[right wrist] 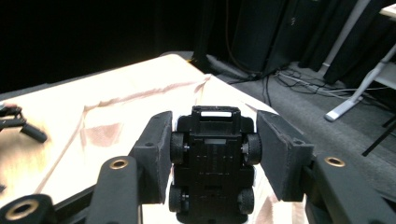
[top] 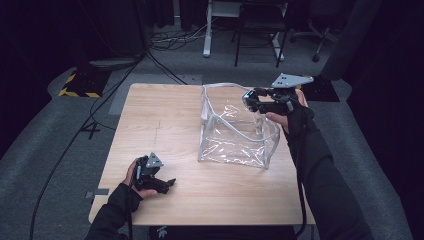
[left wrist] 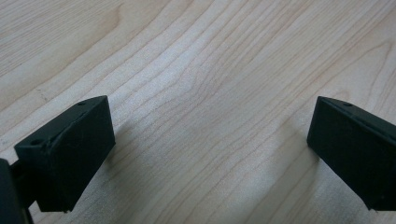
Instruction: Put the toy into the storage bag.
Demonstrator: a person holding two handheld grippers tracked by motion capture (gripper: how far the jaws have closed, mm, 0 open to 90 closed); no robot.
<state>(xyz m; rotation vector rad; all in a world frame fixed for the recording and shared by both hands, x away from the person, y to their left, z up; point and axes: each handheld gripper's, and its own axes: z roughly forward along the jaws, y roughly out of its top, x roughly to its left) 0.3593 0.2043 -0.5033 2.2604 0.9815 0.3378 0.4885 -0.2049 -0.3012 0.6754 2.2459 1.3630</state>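
1. Holding a black toy car [right wrist: 212,158] with its underside toward the camera, the right gripper [right wrist: 212,154] has 1 pad on each flank of the car, pressing against its wheels.
2. The car's long axis runs along the jaws, in line with the gripper's reach, with 1 end pointing away toward the far table edge.
3. In the high view, the right gripper [top: 257,100] hangs at the far right rim of the clear plastic bag [top: 235,132], which stands open-mouthed on the wooden table [top: 160,125].
4. The relation that matters: the bag's opening lies just below and to the left of the held car, so a short move inward and down would likely bring the car over the mouth.
5. The right hand is plainly the nearer to the bag; the left gripper [top: 167,184] rests well apart at the near left of the table.
6. The left gripper's jaws stand wide with bare wood between them, holding nothing.
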